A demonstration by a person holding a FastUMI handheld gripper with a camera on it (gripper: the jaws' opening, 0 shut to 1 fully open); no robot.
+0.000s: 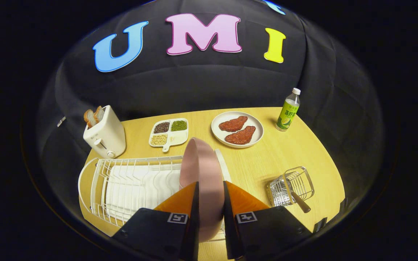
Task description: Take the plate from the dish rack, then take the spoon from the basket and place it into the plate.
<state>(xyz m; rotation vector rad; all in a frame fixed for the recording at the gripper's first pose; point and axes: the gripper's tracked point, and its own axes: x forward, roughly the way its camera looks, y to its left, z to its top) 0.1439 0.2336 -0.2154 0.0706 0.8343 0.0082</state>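
The pink plate (pixel 200 170) is standing on its edge between the two fingers, and the gripper (pixel 210 188) is squeezing it from both sides. It is sitting at the end of the white dish rack (pixel 122 185), though I cannot tell if it is resting in the rack or lifted a little above it. To do this step well, I think the fingers should be holding tight and lifting straight up, so the plate is not bumping the wires, then laying it flat on the bare table (pixel 267 159). The spoon (pixel 298 199) is waiting in the wire basket (pixel 296 185), off to the right of the fingers.
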